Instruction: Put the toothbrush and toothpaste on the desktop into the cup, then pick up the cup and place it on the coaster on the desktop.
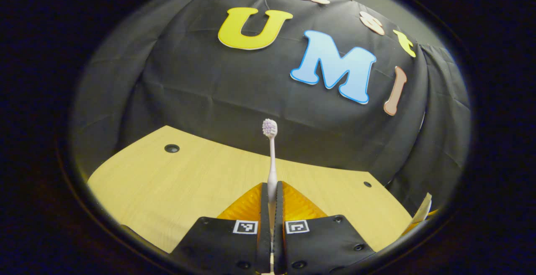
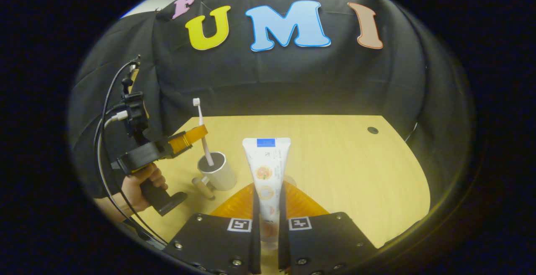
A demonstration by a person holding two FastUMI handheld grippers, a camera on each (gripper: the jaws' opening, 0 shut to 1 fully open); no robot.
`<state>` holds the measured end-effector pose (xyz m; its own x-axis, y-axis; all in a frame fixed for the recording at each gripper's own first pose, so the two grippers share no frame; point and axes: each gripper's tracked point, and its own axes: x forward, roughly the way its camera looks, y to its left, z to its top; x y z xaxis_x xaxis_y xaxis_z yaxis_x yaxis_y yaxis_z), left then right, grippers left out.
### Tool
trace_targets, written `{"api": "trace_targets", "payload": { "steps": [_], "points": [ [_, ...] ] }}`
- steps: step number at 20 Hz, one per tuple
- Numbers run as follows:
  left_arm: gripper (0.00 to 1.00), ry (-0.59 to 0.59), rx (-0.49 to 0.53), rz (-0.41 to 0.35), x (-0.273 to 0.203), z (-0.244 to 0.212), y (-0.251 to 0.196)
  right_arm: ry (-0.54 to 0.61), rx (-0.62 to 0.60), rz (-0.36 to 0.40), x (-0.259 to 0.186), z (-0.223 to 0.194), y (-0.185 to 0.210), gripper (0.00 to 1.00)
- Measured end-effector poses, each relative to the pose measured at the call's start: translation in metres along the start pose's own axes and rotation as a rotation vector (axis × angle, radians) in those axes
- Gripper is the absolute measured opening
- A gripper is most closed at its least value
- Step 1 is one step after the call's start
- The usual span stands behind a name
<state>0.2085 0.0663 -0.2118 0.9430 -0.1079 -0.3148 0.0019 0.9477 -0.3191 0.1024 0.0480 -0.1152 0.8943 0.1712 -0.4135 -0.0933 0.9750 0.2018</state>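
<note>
Standing upright with its bristle head topmost, the toothbrush [image 1: 271, 158] is pinched low on its handle between the closed fingers of the left gripper [image 1: 271, 191]; in the right gripper view that same brush rises from just inside the mouth of the grey cup [image 2: 217, 170], its lower end apparently already past the rim, though whether it touches the bottom cannot be told. The toothpaste [image 2: 266, 170] is clamped between the closed fingers of the right gripper [image 2: 267, 195], cap end down in the grip and flat blue-edged end pointing away, held above the desktop [image 2: 356, 174] to the right of the cup and apart from it. A small pale cylinder [image 2: 202, 187] lies on the wood touching or just beside the cup's base. The step in hand looks like dropping the brush in: the left gripper should lower straight along the cup's axis, keep its fingers off the rim so the light cup does not tip, and let go only once the handle is well down. The toothpaste should wait clear until the left gripper has backed off. No coaster can be made out with confidence
</note>
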Motion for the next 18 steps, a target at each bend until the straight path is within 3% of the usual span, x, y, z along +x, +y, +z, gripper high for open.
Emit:
{"api": "trace_targets", "payload": {
  "steps": [1,2,3,4,8,12,14,17,18],
  "points": [
    [0.16,0.016,0.018,0.000,0.002,-0.006,0.000,0.001,0.003,0.006,-0.001,-0.002,0.001,0.17],
    [0.10,0.037,0.029,0.000,0.003,-0.015,-0.001,-0.002,0.007,0.015,-0.001,0.000,0.002,0.17],
    [0.11,0.055,0.032,0.000,0.003,-0.019,-0.001,-0.004,0.007,0.022,-0.002,0.000,0.003,0.17],
    [0.18,0.069,0.032,0.000,0.002,-0.021,-0.002,-0.009,0.006,0.029,-0.001,0.000,0.003,0.17],
    [0.16,0.111,0.037,-0.009,0.001,-0.023,-0.004,-0.026,-0.007,0.060,0.000,0.003,0.007,0.17],
    [0.25,0.171,0.015,-0.034,-0.011,-0.039,-0.005,-0.033,-0.010,0.088,0.000,0.002,0.010,0.17],
    [0.35,0.197,0.006,-0.034,-0.016,-0.044,-0.004,-0.038,-0.007,0.108,0.002,0.001,0.012,0.17],
    [0.71,0.216,-0.005,-0.031,-0.027,-0.045,-0.001,-0.053,-0.018,0.138,0.003,0.002,0.015,0.17],
    [0.69,0.218,-0.004,-0.021,-0.032,-0.044,0.002,-0.061,-0.017,0.151,0.004,0.004,0.017,0.17]
  ]
}}
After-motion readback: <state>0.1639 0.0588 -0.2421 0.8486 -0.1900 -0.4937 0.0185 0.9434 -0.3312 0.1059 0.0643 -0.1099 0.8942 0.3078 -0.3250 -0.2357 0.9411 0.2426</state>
